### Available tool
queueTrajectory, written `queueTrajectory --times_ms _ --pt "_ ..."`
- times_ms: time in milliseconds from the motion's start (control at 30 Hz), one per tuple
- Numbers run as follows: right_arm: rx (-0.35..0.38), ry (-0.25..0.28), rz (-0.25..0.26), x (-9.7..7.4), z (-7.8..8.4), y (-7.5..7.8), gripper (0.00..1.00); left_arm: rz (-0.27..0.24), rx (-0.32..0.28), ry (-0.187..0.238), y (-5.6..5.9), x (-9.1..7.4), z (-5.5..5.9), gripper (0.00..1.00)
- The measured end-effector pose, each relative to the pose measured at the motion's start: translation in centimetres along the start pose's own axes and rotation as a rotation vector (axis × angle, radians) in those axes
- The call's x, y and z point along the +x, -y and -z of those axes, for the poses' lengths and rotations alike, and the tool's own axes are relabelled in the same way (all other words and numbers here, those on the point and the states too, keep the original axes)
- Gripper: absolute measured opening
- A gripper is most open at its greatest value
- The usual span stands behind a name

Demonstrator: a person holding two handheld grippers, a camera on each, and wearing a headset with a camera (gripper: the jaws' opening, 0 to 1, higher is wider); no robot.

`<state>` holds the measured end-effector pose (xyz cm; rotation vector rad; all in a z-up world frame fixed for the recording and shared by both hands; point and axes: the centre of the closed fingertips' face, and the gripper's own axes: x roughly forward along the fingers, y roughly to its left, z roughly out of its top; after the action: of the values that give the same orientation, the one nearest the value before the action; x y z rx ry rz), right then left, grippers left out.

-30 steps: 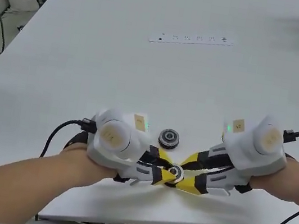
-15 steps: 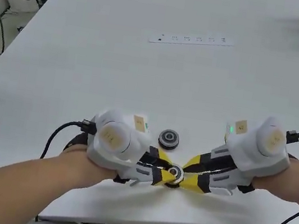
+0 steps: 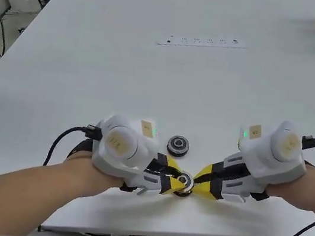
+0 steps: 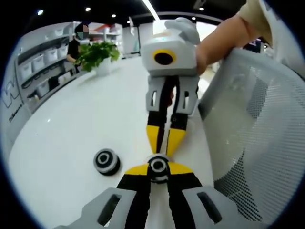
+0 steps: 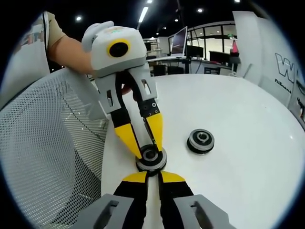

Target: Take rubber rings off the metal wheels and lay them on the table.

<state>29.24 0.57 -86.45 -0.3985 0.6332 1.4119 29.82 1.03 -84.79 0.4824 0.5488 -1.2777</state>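
Left gripper (image 3: 174, 182) and right gripper (image 3: 198, 181) both clamped on one wheel (image 3: 183, 185) near table (image 3: 151, 81) front edge. Second wheel (image 3: 177, 146) lies just behind. Metal probably stiff, weighty, slick. Rubber ring (image 5: 163, 160) likely soft, stretchy: pinch outer rim, peel sideways.

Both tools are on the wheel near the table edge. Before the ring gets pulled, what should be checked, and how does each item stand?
1. Left tool shut on the small metal wheel with a black rubber ring: ok.
2. Right tool shut on it from the opposite side: ok.
3. Right tool pinching ring rather than metal: cannot tell.
4. Second ringed metal wheel apart from both tools: ok.
5. Bare white table nearby for laying the ring: ok.
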Motion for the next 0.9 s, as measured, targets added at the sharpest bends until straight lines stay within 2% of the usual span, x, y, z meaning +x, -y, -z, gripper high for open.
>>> queueTrajectory --times_ms 167,400,667,900 --pt "0.029 -0.001 0.004 -0.01 0.10 0.19 0.03 -0.002 0.002 -0.002 0.02 0.02 0.00 0.13" --pt "0.157 0.002 0.013 -0.11 0.18 0.56 0.00 -0.004 0.002 -0.006 0.06 0.03 0.01 0.13" --pt "0.246 0.004 0.014 -0.30 0.04 0.53 0.00 -0.008 0.001 -0.014 0.06 0.03 -0.01 0.13" --pt "0.287 0.011 0.012 -0.52 -0.21 0.36 0.00 -0.011 -0.005 -0.017 0.01 0.00 0.04 0.12"
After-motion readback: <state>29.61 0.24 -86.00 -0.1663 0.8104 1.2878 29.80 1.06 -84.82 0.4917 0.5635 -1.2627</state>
